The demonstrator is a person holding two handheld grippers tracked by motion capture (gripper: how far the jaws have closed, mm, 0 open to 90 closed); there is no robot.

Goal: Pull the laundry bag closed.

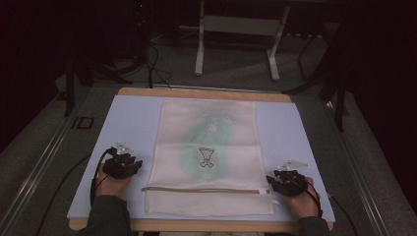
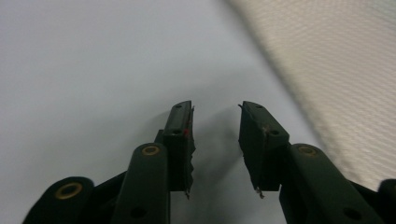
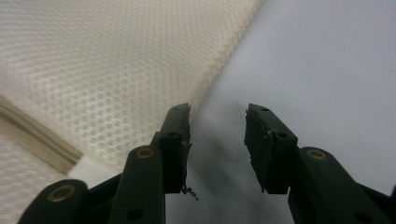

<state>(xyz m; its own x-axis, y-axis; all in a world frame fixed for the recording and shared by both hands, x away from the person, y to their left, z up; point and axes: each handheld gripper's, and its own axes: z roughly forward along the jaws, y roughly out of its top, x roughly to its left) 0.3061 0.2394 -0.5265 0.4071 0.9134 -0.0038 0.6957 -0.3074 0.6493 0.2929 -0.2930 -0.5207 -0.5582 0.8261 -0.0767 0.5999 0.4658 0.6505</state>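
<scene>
Both pairs of black jaws stand parted with nothing between them. On the pale blue sheet-covered table (image 1: 133, 118), the left gripper (image 1: 129, 163) rests near the left edge of a cream mesh drawstring bag (image 1: 209, 157), and the right gripper (image 1: 278, 181) near its right edge. The bag lies flat at the table's middle, a green blur and a small dark outline figure (image 1: 206, 158) on it, and a tan drawstring band (image 1: 204, 190) crosses its near end. Each hand (image 1: 112, 184) holds its gripper from behind.
</scene>
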